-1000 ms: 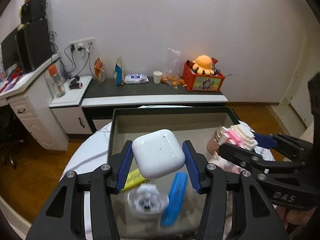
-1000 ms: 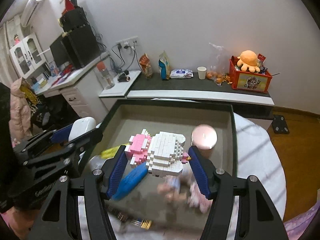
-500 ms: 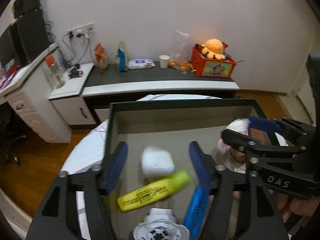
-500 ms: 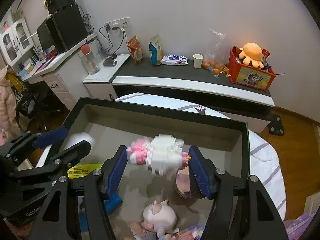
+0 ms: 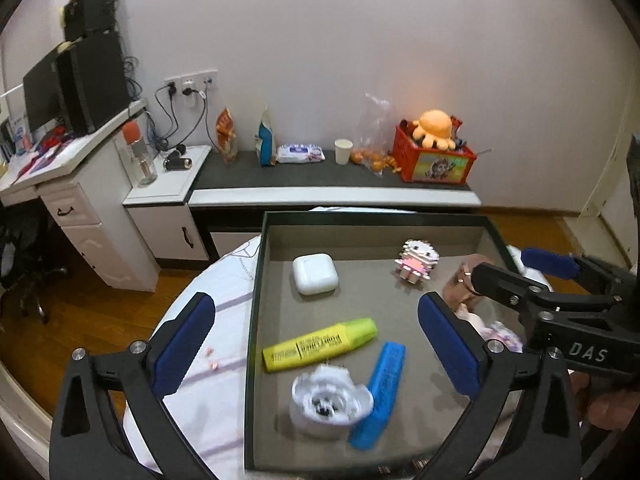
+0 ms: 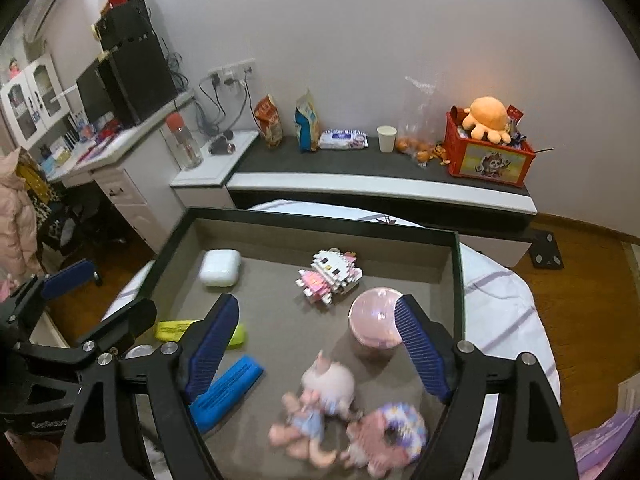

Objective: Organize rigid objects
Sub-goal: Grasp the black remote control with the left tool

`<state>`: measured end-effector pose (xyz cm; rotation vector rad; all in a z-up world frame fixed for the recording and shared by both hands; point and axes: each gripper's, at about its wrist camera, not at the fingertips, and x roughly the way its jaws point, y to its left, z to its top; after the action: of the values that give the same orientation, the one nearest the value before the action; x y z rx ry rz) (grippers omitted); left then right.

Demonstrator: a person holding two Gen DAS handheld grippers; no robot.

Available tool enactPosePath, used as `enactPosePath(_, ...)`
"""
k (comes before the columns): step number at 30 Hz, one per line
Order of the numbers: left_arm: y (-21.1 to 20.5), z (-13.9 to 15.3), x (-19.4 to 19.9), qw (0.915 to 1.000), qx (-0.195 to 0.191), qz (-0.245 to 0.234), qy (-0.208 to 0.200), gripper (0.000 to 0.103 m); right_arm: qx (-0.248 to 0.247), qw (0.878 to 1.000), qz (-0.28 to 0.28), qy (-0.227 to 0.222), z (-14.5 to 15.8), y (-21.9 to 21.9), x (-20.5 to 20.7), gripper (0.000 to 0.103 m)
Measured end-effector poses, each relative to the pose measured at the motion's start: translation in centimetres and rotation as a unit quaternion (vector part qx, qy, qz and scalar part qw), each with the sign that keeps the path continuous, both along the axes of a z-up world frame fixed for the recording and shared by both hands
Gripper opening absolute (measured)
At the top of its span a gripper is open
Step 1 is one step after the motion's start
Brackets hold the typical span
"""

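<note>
A dark-rimmed tray [image 5: 256, 280] [image 6: 460, 276] holds a white earbud case [image 5: 315, 273] [image 6: 220, 267] at the back left and a pink-and-white block figure [image 5: 417, 260] [image 6: 330, 276] at the back. My left gripper [image 5: 316, 344] is open and empty above the yellow highlighter [image 5: 320, 345], the blue block [image 5: 380, 392] and a white round part [image 5: 330, 398]. My right gripper [image 6: 316, 344] is open and empty above the tray's front, near a pink round box [image 6: 374, 322] and a small pig figure [image 6: 320, 400].
A pink ring toy [image 6: 390, 434] lies at the tray's front right. The tray sits on a round table with a white cloth [image 5: 216, 360]. Behind it stand a low dark shelf [image 5: 332, 184] with snacks, a cup and a red box, and a white desk [image 5: 80, 200].
Both grippers opened and pulled back. The earbud case dropped from the left gripper into the tray; the block figure left the right gripper and now lies in the tray.
</note>
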<state>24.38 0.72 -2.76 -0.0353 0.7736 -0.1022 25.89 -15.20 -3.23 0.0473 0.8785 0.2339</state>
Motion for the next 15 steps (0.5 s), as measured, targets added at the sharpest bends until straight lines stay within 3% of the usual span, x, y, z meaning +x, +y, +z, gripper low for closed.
enactPosePath(6, 1.2, 2.1, -5.6, 0.9995, -0.014, 0.012, -0.026, 0.103, 0.051, 0.998, -0.013, -0.032, 2.5, -1.0, -5.7, 0.103)
enactPosePath(15, 1.3, 3.2, -13.7, 0.9989, -0.003, 0.016, -0.045, 0.103, 0.061, 0.996, -0.008, -0.06, 4.3, -0.6, -13.8, 0.103)
